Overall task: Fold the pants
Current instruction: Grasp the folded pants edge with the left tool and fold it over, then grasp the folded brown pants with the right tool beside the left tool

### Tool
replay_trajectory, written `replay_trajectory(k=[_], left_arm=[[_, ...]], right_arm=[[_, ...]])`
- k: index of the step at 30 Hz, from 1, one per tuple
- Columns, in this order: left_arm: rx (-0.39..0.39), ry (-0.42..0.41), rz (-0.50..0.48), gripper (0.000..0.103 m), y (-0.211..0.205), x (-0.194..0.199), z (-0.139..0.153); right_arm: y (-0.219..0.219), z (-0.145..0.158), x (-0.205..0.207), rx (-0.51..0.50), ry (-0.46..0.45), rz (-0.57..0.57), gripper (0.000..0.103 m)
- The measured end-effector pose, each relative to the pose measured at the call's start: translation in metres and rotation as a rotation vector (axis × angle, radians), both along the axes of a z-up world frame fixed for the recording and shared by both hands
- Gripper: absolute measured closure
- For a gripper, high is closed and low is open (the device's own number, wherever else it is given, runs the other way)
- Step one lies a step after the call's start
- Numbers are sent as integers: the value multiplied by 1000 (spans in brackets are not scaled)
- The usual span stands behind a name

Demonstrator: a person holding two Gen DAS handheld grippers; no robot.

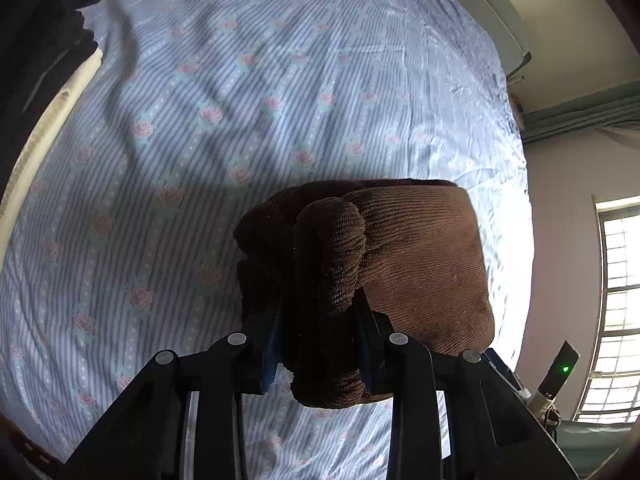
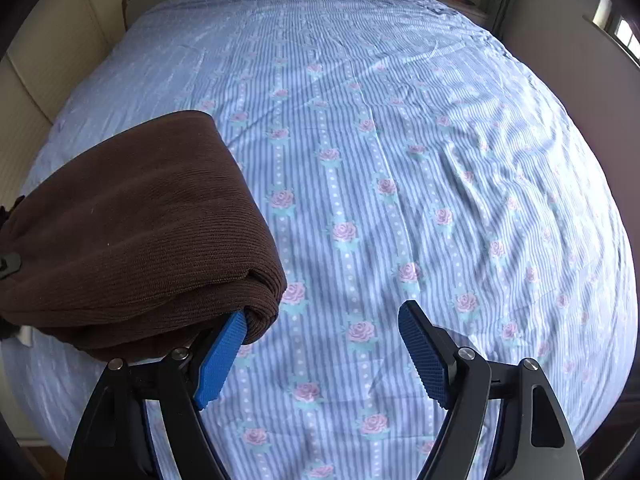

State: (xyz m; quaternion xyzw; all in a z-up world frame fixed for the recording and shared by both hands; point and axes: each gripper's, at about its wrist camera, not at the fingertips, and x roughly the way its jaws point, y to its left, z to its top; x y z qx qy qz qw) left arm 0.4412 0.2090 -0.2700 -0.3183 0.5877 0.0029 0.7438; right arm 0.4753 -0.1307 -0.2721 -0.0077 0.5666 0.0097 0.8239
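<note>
The brown corduroy pants (image 1: 416,264) are folded into a thick bundle on the blue striped rose-print bed sheet (image 1: 240,100). My left gripper (image 1: 320,304) is shut on a bunched edge of the pants at the bundle's near left corner. In the right wrist view the pants (image 2: 140,232) lie at the left. My right gripper (image 2: 324,320) is open, with nothing between its fingers. Its left blue pad (image 2: 220,360) touches the bundle's near right corner. Its right pad (image 2: 424,356) is over bare sheet (image 2: 380,140).
Dark clothing (image 1: 60,28) lies at the bed's far left edge. A pale headboard (image 2: 52,76) runs along the left side, a window (image 1: 616,308) is at the right, and a device with a green light (image 1: 560,372) stands near the bed's right edge.
</note>
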Motion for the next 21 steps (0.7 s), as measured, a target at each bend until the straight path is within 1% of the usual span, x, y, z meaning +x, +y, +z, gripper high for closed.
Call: replay_trajectory(k=[3,6,9,11,12,13,14,16,18,19,20,21], left_arm=[[1,24,-1,71,-1,-5,-14],[23,29,-21,69,-3,-7,-20],[40,37,-33,65,-4,-7,-26],[77,48,-45,64,-7,-6,-31],[94,52,-56,63,-9,-6,-33],[109,49,-73,62,-12,-5,-33],[124,41,-89,59,-15,-5,-32],[136,29,-101,56,-18,-6,-28],[137,22,-109,50,-17,-7,-26],[138,19,-111,44,-16,-8,-25],[131,20,-110,41,-14,-9,-27],[109,21,-102,41,-11,-9,-29]], right_arm=[[-3,-13,3,-8,33,4,25],[-8,-21,4,-7,64,0,25],[-14,-30,8,-32,83,4,25],[-20,-35,9,-91,92,-31,26],[-26,-36,9,-135,92,-62,30],[-32,-36,11,-157,98,-82,31],[-37,-33,12,-151,106,-82,31],[-36,-21,11,-151,95,-32,31],[-27,-1,10,-144,33,45,30],[-22,9,10,-107,8,93,29],[-15,17,13,-63,-7,139,28],[-8,23,18,-23,-18,184,26]])
